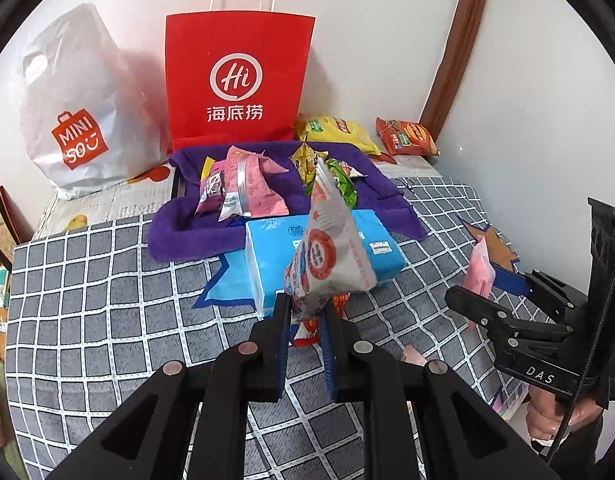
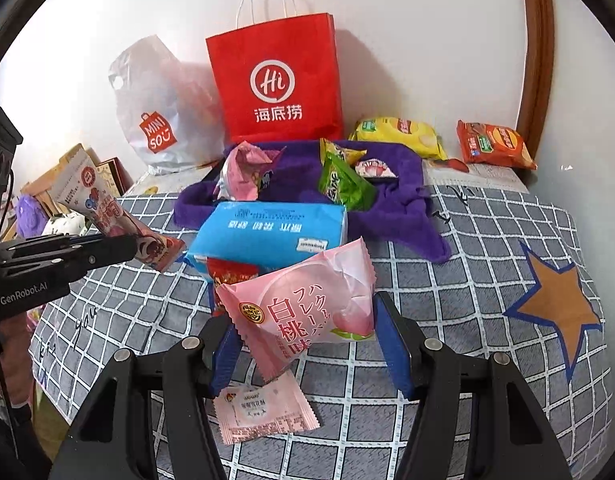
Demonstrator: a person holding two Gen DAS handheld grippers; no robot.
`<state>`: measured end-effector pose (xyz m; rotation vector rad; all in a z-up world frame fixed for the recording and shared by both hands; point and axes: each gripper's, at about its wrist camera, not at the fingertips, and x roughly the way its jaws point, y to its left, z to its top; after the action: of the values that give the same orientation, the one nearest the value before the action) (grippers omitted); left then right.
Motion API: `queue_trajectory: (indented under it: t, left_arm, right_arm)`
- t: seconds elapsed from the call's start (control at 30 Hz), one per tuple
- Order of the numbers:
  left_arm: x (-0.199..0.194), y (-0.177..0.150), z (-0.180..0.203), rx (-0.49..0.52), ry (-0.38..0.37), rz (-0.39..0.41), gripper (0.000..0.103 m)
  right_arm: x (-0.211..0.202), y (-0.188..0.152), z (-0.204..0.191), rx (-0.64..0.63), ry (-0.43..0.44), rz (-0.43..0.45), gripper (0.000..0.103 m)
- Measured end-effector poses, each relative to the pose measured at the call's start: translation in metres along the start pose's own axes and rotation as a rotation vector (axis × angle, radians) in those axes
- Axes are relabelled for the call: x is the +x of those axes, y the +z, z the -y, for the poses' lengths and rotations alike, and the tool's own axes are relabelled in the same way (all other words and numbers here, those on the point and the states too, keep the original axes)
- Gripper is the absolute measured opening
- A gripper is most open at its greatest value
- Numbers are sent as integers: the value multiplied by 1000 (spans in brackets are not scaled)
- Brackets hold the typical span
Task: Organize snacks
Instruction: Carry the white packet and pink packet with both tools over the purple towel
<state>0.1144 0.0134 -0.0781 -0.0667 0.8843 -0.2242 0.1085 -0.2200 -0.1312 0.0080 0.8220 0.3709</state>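
My left gripper (image 1: 307,314) is shut on a white and red triangular snack packet (image 1: 327,256), which hangs above the checked bed cover. In the right wrist view the same left gripper (image 2: 123,246) and its packet (image 2: 107,208) show at the left. My right gripper (image 2: 303,330) is shut on a puffy pink peach packet (image 2: 307,304), lifted off the cover. From the left wrist view the right gripper (image 1: 487,300) and the pink packet (image 1: 481,272) sit at the right. A purple cloth-lined tray (image 2: 391,208) behind holds several snacks.
A blue tissue pack (image 2: 267,232) lies before the tray, with a small red packet (image 2: 231,272) beside it. A flat pink sachet (image 2: 263,412) lies under my right gripper. A red paper bag (image 2: 275,80) and white plastic bag (image 2: 159,120) stand by the wall. Yellow (image 2: 399,134) and orange (image 2: 493,144) packets lie back right.
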Motion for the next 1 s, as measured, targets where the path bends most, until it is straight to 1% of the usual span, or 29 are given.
queue_trajectory:
  t: [1.0]
  left_arm:
    - [7, 30, 1, -5, 6, 26, 14]
  right_arm:
    - [6, 34, 6, 13, 8, 24, 61]
